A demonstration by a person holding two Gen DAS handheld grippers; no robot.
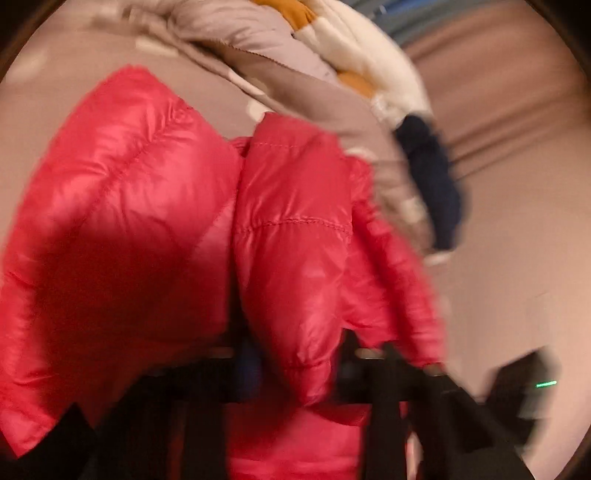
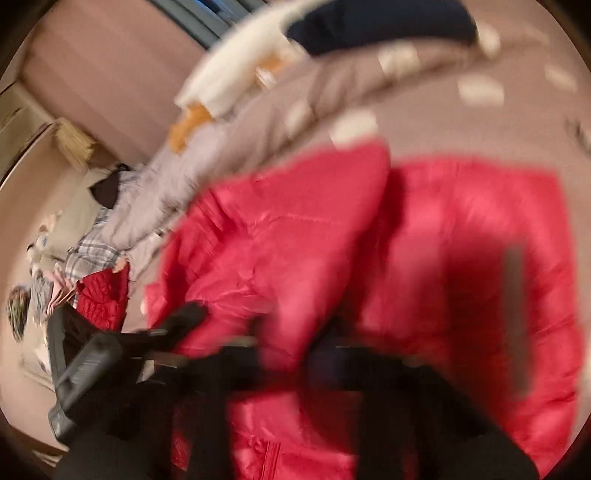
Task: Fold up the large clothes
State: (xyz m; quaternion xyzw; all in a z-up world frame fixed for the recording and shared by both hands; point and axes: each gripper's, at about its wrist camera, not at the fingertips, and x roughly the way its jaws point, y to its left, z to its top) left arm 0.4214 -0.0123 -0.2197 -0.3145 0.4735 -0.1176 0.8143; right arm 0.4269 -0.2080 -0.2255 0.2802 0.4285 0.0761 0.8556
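red jacket bunched between left gripper fingers | apparently pinched | blurred

A dusty-pink sheet covers the surface, creased at the right of the left wrist view. At the top of the right wrist view runs a blue-grey strip, too blurred to identify. Light is warm and dim.

Glossy red quilted puffer jacket, stitched in padded channels, lies bunched on the pinkish-brown cloth surface. One puffy panel folds up over the body; both views blurred.
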